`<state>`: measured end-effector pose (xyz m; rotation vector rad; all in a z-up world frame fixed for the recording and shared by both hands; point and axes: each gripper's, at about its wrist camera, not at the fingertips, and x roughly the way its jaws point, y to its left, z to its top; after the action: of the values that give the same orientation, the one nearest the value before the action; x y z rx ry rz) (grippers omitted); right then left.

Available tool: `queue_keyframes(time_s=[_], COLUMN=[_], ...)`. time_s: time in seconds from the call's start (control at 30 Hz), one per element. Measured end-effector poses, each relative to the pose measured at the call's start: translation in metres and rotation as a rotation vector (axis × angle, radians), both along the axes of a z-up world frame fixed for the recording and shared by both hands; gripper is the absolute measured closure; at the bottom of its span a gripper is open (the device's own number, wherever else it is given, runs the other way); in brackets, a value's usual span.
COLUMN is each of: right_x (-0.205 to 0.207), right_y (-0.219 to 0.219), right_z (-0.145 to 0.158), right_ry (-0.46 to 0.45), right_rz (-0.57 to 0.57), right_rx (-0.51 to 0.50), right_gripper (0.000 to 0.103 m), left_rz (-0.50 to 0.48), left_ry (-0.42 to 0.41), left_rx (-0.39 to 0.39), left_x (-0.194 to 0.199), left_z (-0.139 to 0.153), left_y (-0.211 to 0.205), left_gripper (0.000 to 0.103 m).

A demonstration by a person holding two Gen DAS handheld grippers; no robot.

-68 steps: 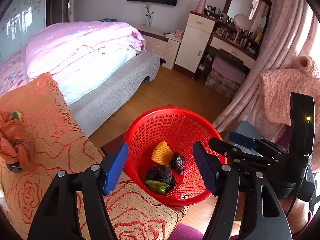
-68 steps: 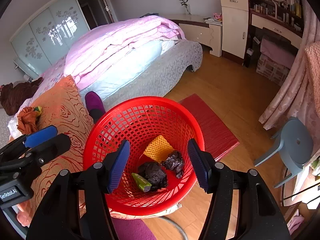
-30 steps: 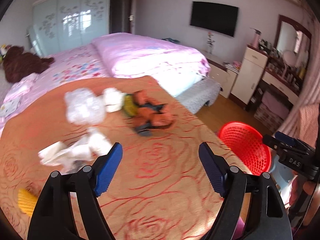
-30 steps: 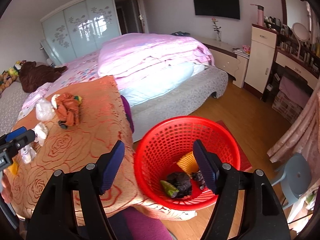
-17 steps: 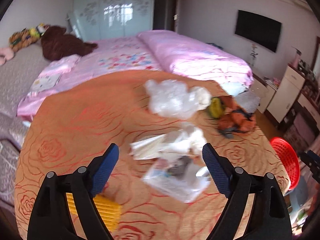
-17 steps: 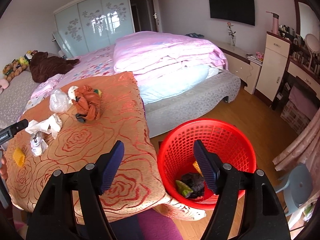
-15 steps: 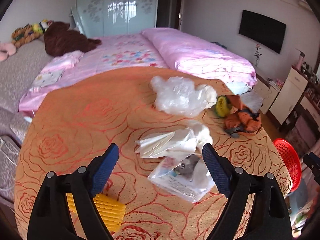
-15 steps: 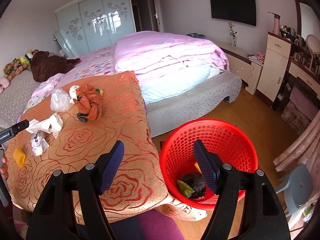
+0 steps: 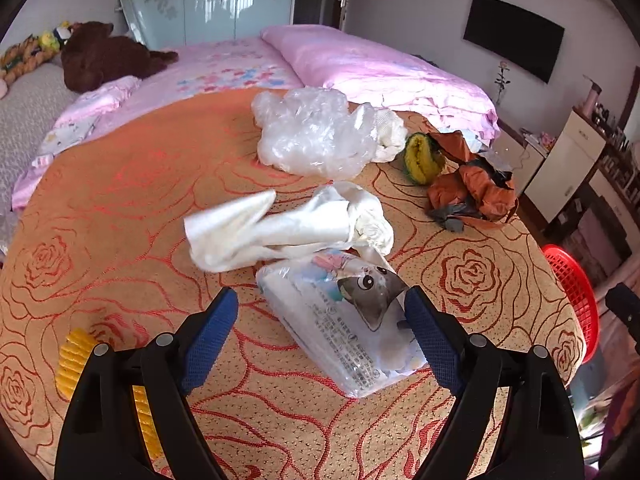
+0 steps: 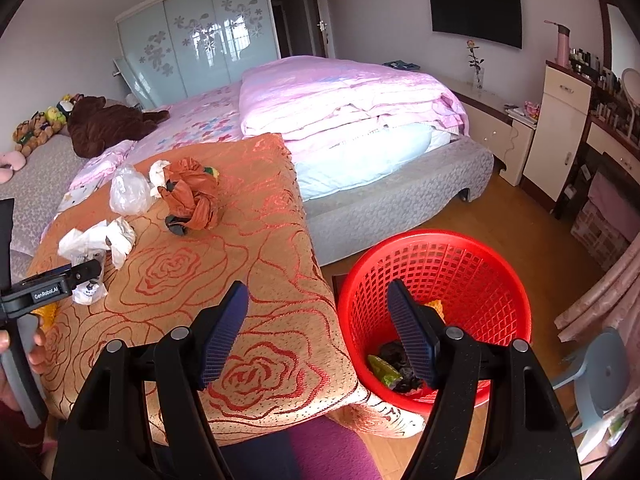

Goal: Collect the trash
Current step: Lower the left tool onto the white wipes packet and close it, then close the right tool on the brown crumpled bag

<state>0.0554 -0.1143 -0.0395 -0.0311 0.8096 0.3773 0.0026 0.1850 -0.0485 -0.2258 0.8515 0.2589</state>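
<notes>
Left tongs [image 9: 320, 332] had swung from the red basket [image 10: 440, 276] to the littered counter [image 9: 120, 200].
Both tongs gaped wide, left straddling a cat-print packet [image 9: 352, 320], right tongs [image 10: 320, 328] empty.

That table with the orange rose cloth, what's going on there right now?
A person with a gripper in each hand is clearing trash off it. The left gripper hangs open just over a plastic packet with a cartoon cat, jaws either side of it, not yet closed. The right gripper is open and empty near the red basket, which already holds a few scraps. A white bag, a clear plastic wad, an orange bag and a yellow piece lie on the cloth.
</notes>
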Motion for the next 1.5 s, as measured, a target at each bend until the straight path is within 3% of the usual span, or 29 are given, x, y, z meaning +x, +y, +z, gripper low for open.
queue_keyframes(time_s=[0.07,0.13,0.23,0.43,1.07,1.13,1.2,1.5], right_x=[0.0,0.0,0.0,0.001,0.028,0.036,0.043,0.074], right_y=[0.002,0.003,0.004,0.012,0.09,0.106,0.121,0.16], right_z=[-0.002,-0.003,-0.002,0.002,0.019,0.018,0.017,0.0], right_ry=[0.004,0.007,0.008,-0.005,-0.053,-0.049,-0.059,-0.013], right_rz=[0.004,0.007,0.01,0.026,0.174,0.199,0.208,0.227], right_rx=[-0.003,-0.005,-0.005,-0.007,-0.017,-0.013,-0.021,-0.04], right_gripper=[0.033,0.033,0.033,0.033,0.033,0.028,0.022,0.022], left_rz=[-0.014,-0.035,-0.063,-0.065,-0.015,-0.012,-0.005,0.017], left_ry=[-0.012,-0.009,-0.005,-0.041,-0.146,-0.154,-0.164,-0.202], left_rx=[-0.009,-0.02,-0.037,-0.051,-0.085,-0.086,-0.078,-0.013], left_x=[-0.002,-0.003,-0.003,-0.011,-0.046,-0.049,-0.052,-0.06], left_z=[-0.002,-0.004,-0.007,0.0,0.036,0.038,0.041,0.052], left_y=[-0.003,-0.008,-0.013,-0.012,0.01,0.012,0.015,0.018], left_gripper=[0.032,0.049,0.063,0.071,0.072,0.072,0.072,0.072])
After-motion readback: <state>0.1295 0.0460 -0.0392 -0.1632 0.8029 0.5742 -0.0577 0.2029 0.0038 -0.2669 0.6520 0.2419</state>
